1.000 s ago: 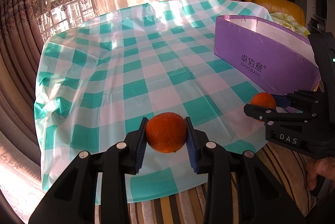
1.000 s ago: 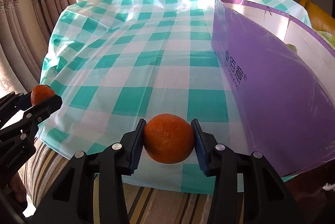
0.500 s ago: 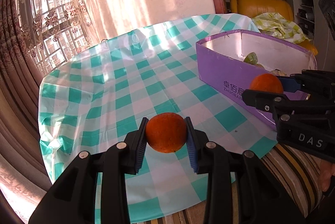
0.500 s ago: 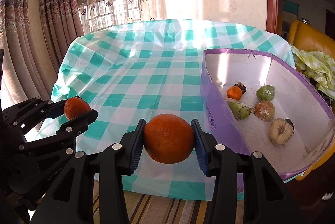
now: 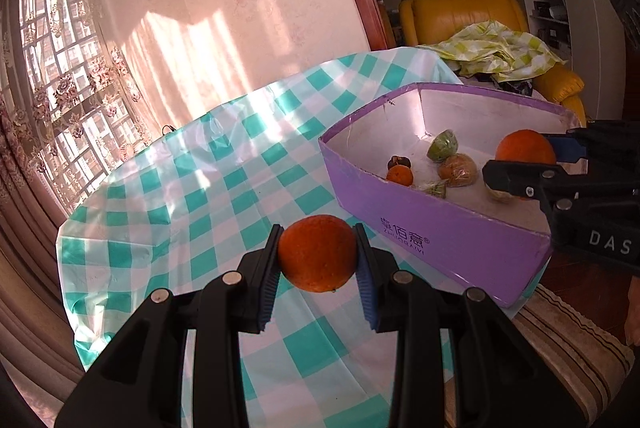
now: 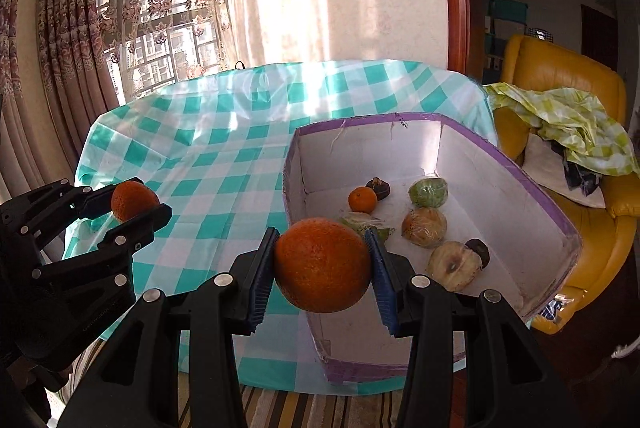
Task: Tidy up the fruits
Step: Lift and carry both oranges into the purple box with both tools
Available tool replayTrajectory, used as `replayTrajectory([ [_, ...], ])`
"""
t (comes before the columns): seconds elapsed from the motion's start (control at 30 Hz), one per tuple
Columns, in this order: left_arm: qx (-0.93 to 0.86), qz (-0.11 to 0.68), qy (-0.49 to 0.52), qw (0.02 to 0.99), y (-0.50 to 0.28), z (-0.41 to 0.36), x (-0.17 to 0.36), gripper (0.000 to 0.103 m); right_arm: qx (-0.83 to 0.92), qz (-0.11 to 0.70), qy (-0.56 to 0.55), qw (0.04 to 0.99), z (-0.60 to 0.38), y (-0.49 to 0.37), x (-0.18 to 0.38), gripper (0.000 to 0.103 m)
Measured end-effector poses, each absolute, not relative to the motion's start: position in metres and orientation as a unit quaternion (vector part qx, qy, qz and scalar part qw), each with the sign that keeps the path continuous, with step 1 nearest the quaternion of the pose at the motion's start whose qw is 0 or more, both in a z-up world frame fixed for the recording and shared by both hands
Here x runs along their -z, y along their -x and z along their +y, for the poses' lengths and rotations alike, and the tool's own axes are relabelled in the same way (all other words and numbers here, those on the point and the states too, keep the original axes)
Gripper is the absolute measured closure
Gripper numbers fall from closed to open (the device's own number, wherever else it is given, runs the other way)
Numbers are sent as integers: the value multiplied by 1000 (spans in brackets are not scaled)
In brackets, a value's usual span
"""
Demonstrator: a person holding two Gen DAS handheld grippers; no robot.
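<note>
Oranges, one per claw. Left claw (image 5: 317, 256) clamped on an orange (image 5: 317, 253), held in the air over the checked tabletop (image 5: 192, 196), just beside the purple box (image 5: 440, 232). Right claw (image 6: 322, 264) clamped on a bigger orange (image 6: 322, 265), raised at the box's near left corner. Inside the box: a small orange (image 6: 362, 199), a green fruit (image 6: 428, 192), other pieces, all lying apart.

Purple box (image 6: 536, 188) stands open-topped; checked tablecloth (image 6: 208, 148) beside it lies bare.
</note>
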State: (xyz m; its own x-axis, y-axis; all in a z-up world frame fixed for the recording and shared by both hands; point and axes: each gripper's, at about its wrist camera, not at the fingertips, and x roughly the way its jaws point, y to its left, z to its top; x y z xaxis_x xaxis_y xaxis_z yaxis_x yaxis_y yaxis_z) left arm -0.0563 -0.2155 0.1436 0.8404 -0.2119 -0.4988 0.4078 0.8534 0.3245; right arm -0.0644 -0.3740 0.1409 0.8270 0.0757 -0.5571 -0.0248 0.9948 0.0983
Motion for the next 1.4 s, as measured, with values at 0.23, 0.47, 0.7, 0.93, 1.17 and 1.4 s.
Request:
replayTrajectory([
  [0.23, 193, 222, -232, 927, 31, -249, -146, 69, 10, 301, -46, 953, -411, 48, -142, 59],
  [0.47, 222, 232, -232, 918, -3, -280, -142, 69, 39, 316, -33, 947, -441, 22, -141, 59],
  [0.7, 256, 252, -242, 901, -29, -310, -132, 69, 42, 342, 8, 939, -455, -16, -142, 59],
  [0.93, 297, 284, -255, 876, -36, -335, -116, 69, 4, 398, -1, 917, -472, -54, -133, 59],
  [1.17, 320, 305, -277, 853, -43, -354, -100, 69, 3, 448, 27, 894, -484, -74, -120, 59],
  [1.4, 343, 324, -306, 827, -47, -370, -88, 68, 0, 493, 57, 868, -485, -87, -105, 59],
])
